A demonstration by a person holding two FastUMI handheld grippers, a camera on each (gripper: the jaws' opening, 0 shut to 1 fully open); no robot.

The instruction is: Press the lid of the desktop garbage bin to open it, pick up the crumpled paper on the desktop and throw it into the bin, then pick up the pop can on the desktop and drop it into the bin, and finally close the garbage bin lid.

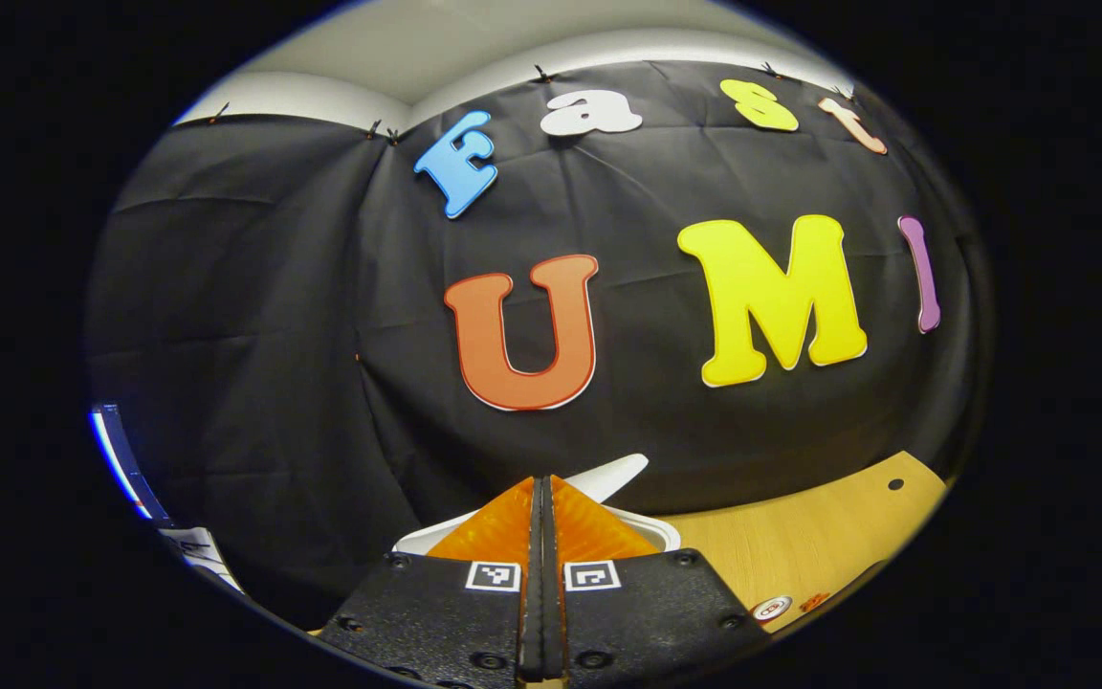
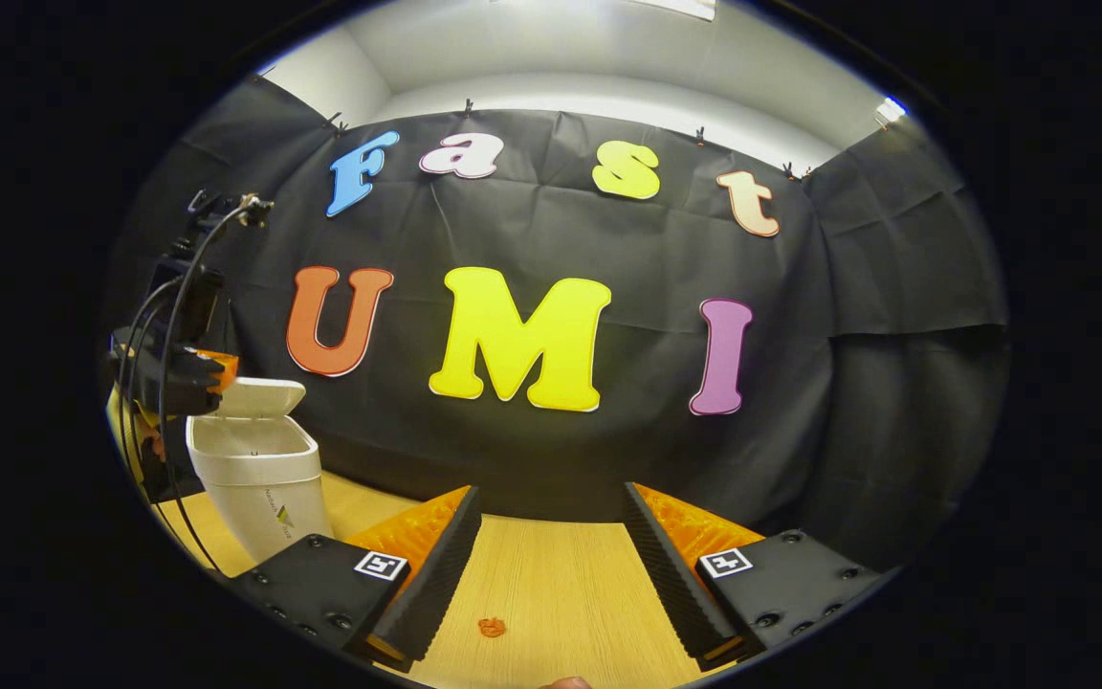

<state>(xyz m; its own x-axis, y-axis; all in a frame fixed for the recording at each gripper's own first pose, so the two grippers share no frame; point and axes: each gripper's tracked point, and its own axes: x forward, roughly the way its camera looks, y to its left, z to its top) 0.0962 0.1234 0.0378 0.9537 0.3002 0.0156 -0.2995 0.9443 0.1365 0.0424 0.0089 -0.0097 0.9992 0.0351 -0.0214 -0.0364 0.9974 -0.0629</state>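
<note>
1. The white garbage bin point(image 2: 259, 478) stands on the wooden worktop point(image 2: 551, 584) near the black cloth wall, its lid point(image 2: 259, 395) raised.
2. The left tongs point(image 2: 211, 368) hover just over the bin's open rim; their fingers point(image 1: 543, 531) are pressed together, gripping nothing.
3. The right tongs point(image 2: 551, 565) stand wide apart and empty, well right of the bin.
4. A small orange scrap point(image 2: 492, 627), perhaps debris, lies between them.

A small orange scrap point(image 2: 491, 627) lies on the wooden table point(image 2: 561, 574).
</note>
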